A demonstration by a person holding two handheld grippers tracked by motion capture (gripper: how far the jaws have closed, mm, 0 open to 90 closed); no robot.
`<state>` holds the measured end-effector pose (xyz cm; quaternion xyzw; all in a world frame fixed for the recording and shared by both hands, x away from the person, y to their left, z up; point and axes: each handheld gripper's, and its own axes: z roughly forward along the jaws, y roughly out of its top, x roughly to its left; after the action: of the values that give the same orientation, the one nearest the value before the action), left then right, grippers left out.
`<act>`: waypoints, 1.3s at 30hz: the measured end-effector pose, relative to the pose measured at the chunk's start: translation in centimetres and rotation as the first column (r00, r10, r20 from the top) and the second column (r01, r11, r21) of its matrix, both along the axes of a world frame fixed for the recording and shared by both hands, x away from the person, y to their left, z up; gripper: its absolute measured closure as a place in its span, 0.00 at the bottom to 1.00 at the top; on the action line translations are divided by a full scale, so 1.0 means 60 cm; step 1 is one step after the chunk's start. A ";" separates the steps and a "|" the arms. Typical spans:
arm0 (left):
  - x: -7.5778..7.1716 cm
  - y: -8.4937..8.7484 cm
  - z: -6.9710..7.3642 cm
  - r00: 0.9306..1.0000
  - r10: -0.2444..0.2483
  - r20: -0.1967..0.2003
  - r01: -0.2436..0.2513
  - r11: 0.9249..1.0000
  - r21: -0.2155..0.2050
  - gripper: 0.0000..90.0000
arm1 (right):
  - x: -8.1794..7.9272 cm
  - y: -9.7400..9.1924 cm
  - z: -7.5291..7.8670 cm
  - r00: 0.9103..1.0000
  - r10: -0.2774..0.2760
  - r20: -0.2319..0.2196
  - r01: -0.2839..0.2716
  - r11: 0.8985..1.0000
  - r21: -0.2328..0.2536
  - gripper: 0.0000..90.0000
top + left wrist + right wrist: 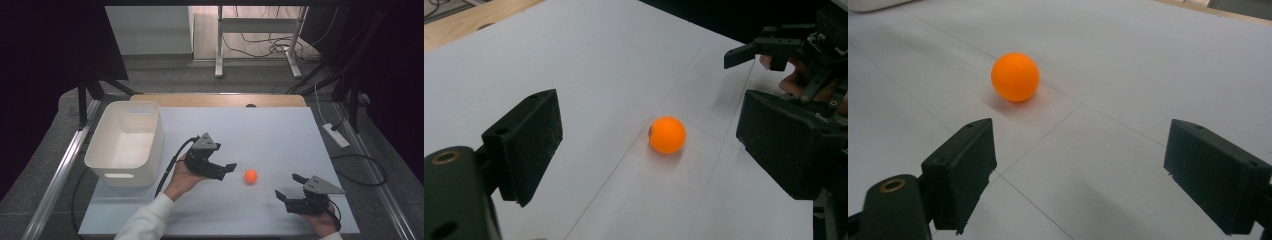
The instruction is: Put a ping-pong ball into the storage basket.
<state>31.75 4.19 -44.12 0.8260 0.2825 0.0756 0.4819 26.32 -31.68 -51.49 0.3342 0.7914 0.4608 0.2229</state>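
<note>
orange ball (pixel 251 176), just ahead of left hand-held gripper (pixel 226 170)

I can't read the tiny dark mark on the orange ball (pixel 667 134), lying ahead between my left gripper's jaws.

Smooth matt orange plastic ball (pixel 667 134)

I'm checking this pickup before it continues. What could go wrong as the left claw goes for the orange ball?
1. The orange ball lies free on the smooth table; a nudge from one jaw of the open left claw could roll it away.
2. The right claw waits open beyond the ball, so the two could collide.
</note>
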 end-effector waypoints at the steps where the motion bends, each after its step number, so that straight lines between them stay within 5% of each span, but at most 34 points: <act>1: 0.001 -0.004 -0.002 1.000 -0.001 -0.003 0.001 1.000 0.004 0.14 | 0.000 0.000 0.000 1.000 0.000 0.000 0.000 1.000 0.000 0.15; 11: 0.001 -0.024 -0.013 1.000 -0.021 -0.006 0.022 0.998 0.058 0.14 | 0.000 0.000 0.001 1.000 0.001 0.000 -0.001 1.000 0.004 0.15; 39: 0.009 -0.068 -0.043 0.998 -0.061 -0.035 0.064 0.993 0.100 0.14 | 0.001 -0.001 0.000 1.000 -0.003 -0.003 0.003 1.000 0.003 0.15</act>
<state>32.30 0.08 -46.73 0.8588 0.2600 0.0614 0.4371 26.37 -31.71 -51.51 0.3366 0.7904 0.4613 0.2220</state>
